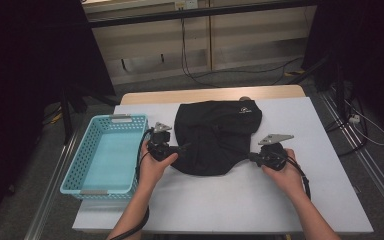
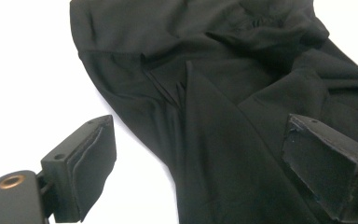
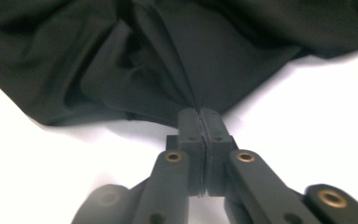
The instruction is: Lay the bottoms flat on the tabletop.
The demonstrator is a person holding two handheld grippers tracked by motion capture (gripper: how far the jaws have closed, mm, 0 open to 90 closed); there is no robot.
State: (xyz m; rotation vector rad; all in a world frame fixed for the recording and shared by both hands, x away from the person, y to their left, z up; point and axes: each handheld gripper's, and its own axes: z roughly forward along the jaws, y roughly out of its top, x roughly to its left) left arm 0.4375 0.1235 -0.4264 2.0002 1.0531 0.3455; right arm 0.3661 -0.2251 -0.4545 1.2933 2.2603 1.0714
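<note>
One corner only pinched: your right gripper (image 3: 199, 116) clamps black garment (image 1: 217, 137) edge, left gripper (image 2: 200, 163) gapes around fabric; pull now, cloth bunches or slips free

Small pale logo on black garment (image 1: 245, 111); unreadable

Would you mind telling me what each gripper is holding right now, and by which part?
The right gripper is shut on the black garment, pinching a fold at its edge. The left gripper holds nothing; its jaws stand open around the cloth.
</note>
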